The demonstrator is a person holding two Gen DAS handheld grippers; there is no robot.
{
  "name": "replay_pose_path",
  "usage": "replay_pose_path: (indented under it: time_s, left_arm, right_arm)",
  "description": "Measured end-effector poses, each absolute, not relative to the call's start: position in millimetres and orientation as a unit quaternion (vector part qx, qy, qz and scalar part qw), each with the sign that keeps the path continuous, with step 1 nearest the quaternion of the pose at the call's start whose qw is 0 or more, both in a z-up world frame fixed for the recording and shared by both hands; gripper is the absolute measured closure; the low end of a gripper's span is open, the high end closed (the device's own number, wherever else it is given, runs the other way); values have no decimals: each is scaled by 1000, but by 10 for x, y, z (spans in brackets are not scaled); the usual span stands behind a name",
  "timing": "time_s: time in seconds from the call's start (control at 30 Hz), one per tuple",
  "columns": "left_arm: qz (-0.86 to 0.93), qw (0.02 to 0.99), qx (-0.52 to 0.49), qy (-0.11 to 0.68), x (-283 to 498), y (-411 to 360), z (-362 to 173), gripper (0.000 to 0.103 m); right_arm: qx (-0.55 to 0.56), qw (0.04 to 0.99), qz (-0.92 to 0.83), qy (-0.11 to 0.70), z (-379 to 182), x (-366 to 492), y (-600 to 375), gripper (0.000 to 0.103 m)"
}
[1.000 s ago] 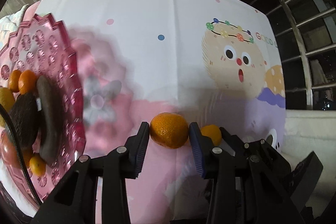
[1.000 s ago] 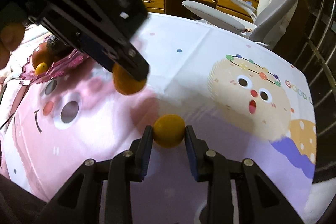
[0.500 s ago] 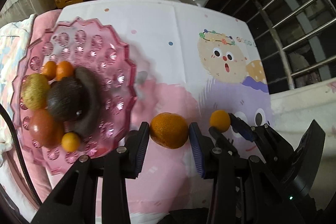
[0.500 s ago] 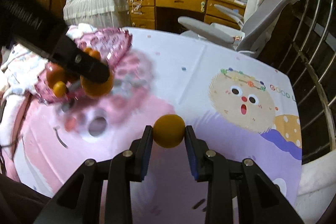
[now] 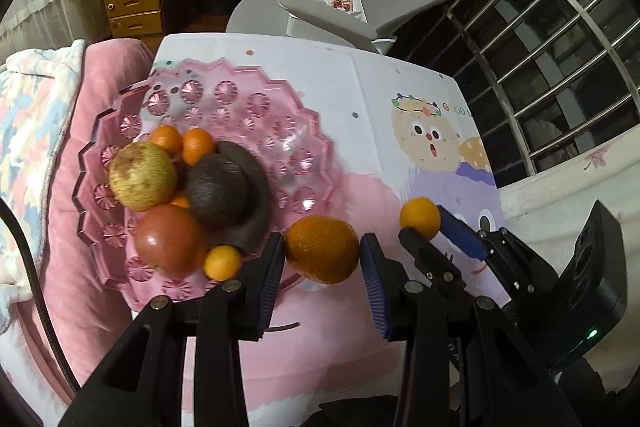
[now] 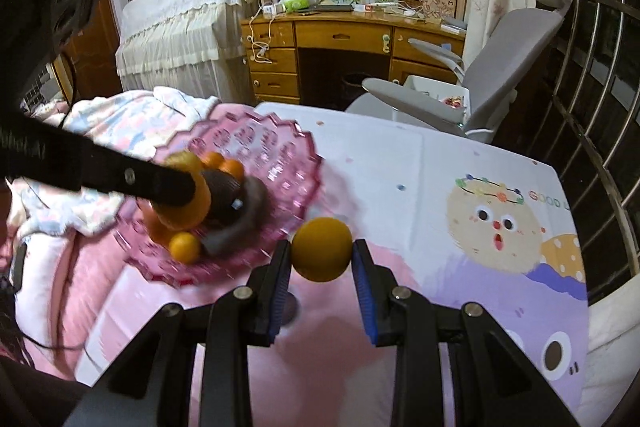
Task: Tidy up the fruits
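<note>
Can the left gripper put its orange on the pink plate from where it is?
Probably yes. The left gripper is shut on the orange and hangs right by the near rim of the pink plate. Nothing stands between them, and the plate's right side is bare; the other fruit sits on its left.

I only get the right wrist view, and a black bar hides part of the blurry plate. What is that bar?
Observer: The left tool, shut on an orange near the plate rim.
Operator: What's on the plate?
Observer: A yellowish apple on its left side.
Operator: Anything red?
Observer: A tomato, beside the apple.
</note>
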State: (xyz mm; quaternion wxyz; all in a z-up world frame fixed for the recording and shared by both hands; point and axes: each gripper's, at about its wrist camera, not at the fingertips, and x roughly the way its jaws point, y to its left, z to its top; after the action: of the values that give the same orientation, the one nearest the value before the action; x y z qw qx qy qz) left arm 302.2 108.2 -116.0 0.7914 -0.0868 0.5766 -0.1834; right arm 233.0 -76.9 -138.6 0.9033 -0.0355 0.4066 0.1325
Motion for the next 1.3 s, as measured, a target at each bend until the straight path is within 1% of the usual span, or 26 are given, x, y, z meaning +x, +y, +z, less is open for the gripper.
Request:
replay_pose_path:
  time_s: [0.33,0.63,0.7,0.73,0.77,0.87,0.97,1.0,1.07,1.13,1.2,1.3]
  left_arm:
    - [-204,792,-107,565,3047,1632,-1394,65]
    - [-230,789,-98,561,3034,1828,-1591,65]
    - [-242,789,-108,555,3035,1863,-1588,61]
    - [-245,790,-108,551,3038,1871,-1579,52]
    - [-247,793,-107,547,3037,1877,-1562,47]
    - [-251,799,-102,536,3026,1906,-1501,44]
    - [-240,805,-108,532,2953,1960,-1465,38]
    - [-236,806,-110,531,2924,1979,-1456,37]
    - [-225,808,-114,533,2839,2016,-1455,33]
    - [-210,807,-119,539,2726,2059,-1478,32]
    - [-199,806,-122,544,2595,2095,-1504,32]
    - [-176,807,-126,549,2345,2109,-1545,32]
  right_arm:
    - [-7,899,121,420,-1443,2519,-293,72]
    - [5,895,96,435,-1558,2680,-26,72]
    - [0,895,88,437,-1557,2706,23,71]
    - [-2,894,84,440,-1560,2718,42,71]
    - [-5,894,78,441,-1555,2728,59,69]
    - [-8,897,69,436,-1509,2695,86,59]
    - [-14,899,70,432,-1456,2633,90,56]
    - [-18,898,69,435,-1448,2613,93,55]
    - [-18,894,69,442,-1442,2570,90,55]
    - [-11,890,71,449,-1447,2508,64,54]
    - [-4,885,71,460,-1474,2415,21,49]
    - [7,875,71,479,-1531,2235,-73,47]
